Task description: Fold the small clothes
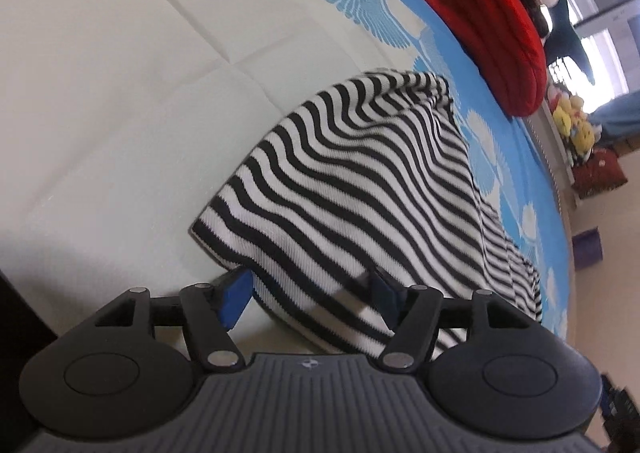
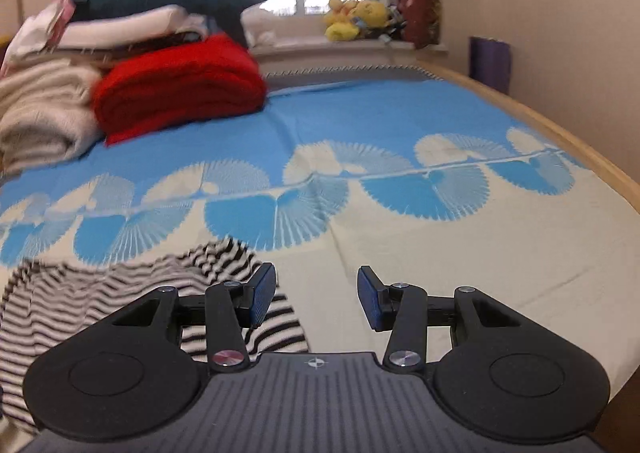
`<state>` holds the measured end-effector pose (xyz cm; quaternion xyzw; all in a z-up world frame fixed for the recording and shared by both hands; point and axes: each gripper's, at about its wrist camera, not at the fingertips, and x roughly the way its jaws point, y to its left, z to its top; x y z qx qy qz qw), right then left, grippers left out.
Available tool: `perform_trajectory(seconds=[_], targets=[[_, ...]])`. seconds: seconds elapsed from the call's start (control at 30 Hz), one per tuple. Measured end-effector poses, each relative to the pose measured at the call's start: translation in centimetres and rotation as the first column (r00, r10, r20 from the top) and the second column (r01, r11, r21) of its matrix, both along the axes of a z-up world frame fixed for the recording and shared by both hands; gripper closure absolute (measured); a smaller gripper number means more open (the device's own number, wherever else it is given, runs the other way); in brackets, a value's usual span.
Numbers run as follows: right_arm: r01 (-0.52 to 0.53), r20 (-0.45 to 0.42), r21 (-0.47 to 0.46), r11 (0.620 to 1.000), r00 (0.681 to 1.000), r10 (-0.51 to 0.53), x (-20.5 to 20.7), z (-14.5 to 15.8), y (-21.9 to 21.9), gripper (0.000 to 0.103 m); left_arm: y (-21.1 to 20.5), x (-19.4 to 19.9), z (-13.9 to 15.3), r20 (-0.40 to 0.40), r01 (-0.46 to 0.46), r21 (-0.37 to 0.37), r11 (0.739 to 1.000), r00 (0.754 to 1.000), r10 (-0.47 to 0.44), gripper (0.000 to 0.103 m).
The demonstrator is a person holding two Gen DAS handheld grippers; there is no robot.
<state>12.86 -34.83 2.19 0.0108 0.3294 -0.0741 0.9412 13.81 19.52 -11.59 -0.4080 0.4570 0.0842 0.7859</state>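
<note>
A black-and-white striped knit garment (image 1: 360, 181) lies folded on the bed cover, its near edge draped between the jaws of my left gripper (image 1: 308, 297). Those jaws stand wide apart. The left blue pad (image 1: 234, 301) is clear of the cloth, and the right pad (image 1: 384, 293) sits against a fold without pinching it. In the right wrist view the same striped garment (image 2: 120, 293) is bunched at the lower left. My right gripper (image 2: 316, 297) hovers open over bare cream cover just to the right of it, with nothing between its fingers.
The bed cover (image 2: 400, 113) is blue and cream with fan shapes. A red folded blanket (image 2: 180, 89), a cream blanket (image 2: 40, 113) and stacked clothes sit at the back left. Plush toys (image 2: 356, 19) line the windowsill. The bed's wooden edge (image 2: 560, 125) runs along the right.
</note>
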Motion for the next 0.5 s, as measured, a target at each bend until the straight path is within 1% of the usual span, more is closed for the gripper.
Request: perform_trajectory(seconds=[0.13,0.23,0.5], targets=[[0.007,-0.019,-0.011,1.000,1.000,-0.007,-0.1,-0.5,-0.1,0.056,0.5,0.5,-0.1,0.013,-0.054,-0.011,0.998,0.998,0.054,0.033],[0.028,-0.029,-0.003,1.000,0.999,-0.028,-0.1,-0.7,-0.4,0.056,0.9,0.5,-0.1,0.018,-0.083,-0.017,0.996,0.996,0.084,0.033],[0.068,-0.037,0.005,0.998,0.997,-0.068,-0.6,-0.8,-1.2,0.056,1.9,0.5,0.0,0.033,-0.137,-0.016,0.990,0.990,0.137,0.033]])
